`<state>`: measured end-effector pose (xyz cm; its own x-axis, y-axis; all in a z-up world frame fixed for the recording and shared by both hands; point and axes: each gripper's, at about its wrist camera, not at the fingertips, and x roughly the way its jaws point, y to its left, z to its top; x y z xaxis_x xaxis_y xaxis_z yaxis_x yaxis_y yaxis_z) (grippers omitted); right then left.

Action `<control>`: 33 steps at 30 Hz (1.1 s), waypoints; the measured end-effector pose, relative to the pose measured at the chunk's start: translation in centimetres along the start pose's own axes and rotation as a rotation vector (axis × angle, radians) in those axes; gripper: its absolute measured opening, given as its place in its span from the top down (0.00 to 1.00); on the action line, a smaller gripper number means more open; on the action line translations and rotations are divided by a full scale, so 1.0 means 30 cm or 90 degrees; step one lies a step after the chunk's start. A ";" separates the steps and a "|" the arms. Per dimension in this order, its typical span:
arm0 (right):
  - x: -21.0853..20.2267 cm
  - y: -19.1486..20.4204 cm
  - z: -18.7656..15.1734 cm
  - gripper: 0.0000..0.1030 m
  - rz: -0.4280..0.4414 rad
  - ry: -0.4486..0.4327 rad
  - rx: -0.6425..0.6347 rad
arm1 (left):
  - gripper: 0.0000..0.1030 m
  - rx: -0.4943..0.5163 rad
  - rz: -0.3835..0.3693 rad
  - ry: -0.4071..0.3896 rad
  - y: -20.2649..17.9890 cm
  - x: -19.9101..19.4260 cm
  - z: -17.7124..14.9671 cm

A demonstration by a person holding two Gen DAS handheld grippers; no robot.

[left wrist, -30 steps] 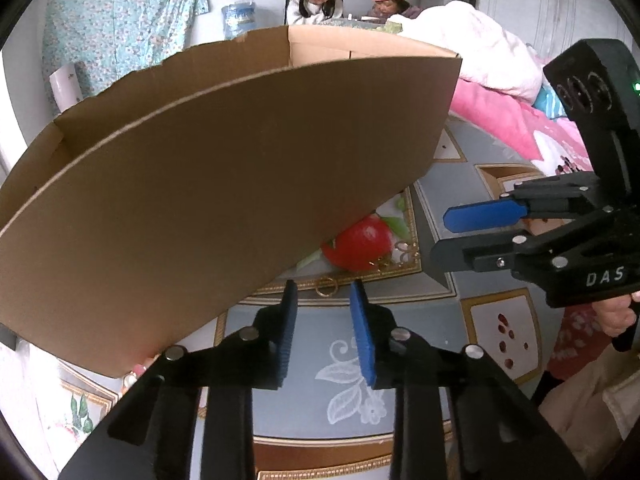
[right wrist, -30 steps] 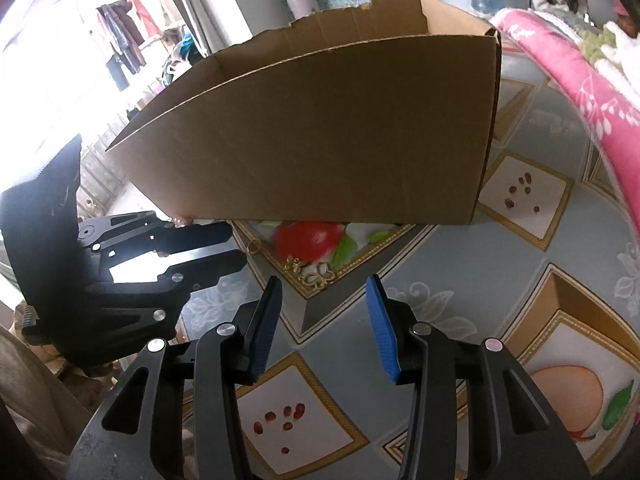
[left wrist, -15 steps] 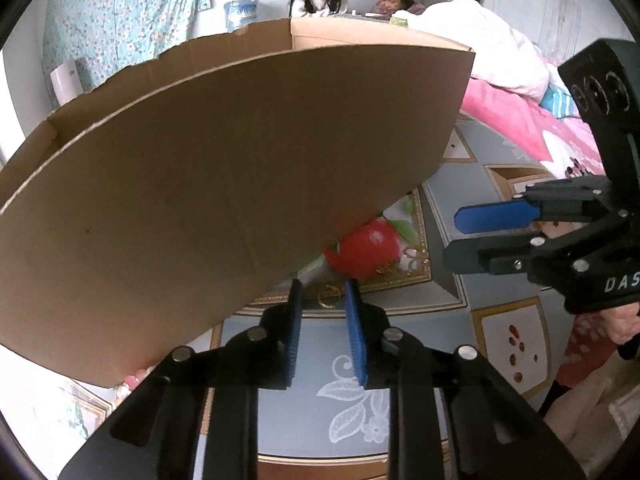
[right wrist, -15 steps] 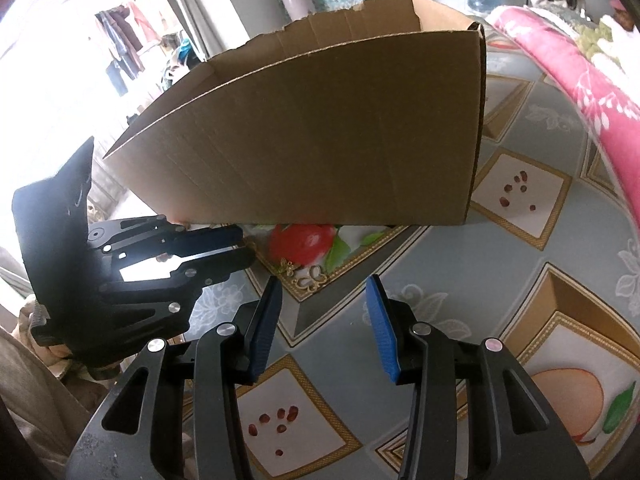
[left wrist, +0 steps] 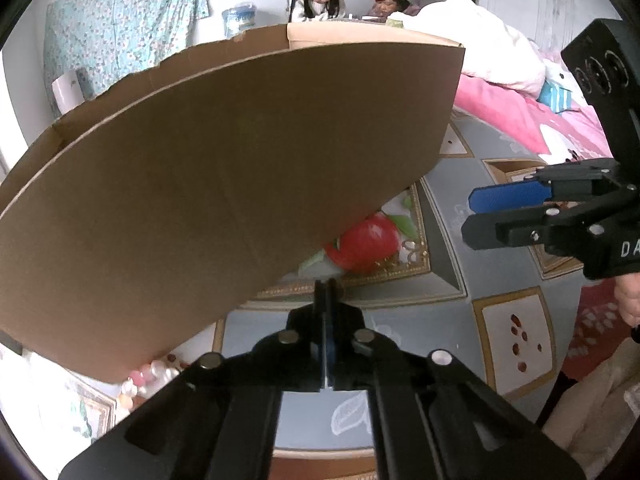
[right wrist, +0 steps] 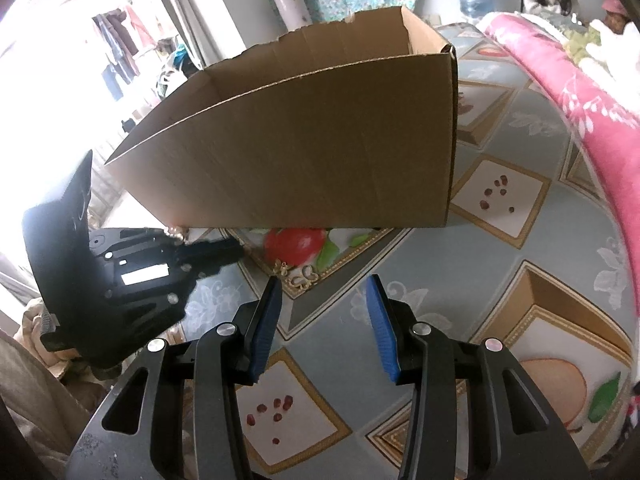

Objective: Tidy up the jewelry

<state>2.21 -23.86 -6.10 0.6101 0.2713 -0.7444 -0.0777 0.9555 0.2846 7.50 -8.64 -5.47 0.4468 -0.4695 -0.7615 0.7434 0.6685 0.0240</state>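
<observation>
My left tongs (left wrist: pixel 327 286) have just been closing and now sit clenched, anything pinched hidden. My right tongs (right wrist: pixel 325 300) gape released, gold jewelry (right wrist: pixel 298 276) just ahead.

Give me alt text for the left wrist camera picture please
The left gripper has its fingers shut at a small gold ring on a fruit-patterned tablecloth, beside a large open cardboard box. The right gripper reaches in from the right, fingers apart.

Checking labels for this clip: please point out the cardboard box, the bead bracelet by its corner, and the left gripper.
cardboard box (right wrist: pixel 320 148): right wrist view, near side wall.
bead bracelet (left wrist: pixel 150 376): left wrist view, pale beads showing under the box corner.
left gripper (left wrist: pixel 327 294): left wrist view, closed fingertips.
</observation>
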 end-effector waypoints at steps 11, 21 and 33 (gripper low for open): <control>0.037 0.033 0.033 0.60 0.006 0.018 -0.024 | 1.00 -0.026 -0.008 0.011 0.027 -0.061 -0.073; 0.082 0.063 0.064 0.60 0.003 0.033 -0.050 | 0.91 -0.060 -0.028 -0.009 0.064 -0.082 -0.065; 0.149 0.080 0.073 0.77 -0.059 0.048 -0.117 | 0.90 -0.060 -0.023 -0.004 0.065 -0.063 -0.071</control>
<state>6.47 -20.61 -7.43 0.5610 0.1830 -0.8073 -0.1711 0.9798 0.1032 7.05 -5.23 -5.37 0.4235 -0.4978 -0.7569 0.7094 0.7018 -0.0646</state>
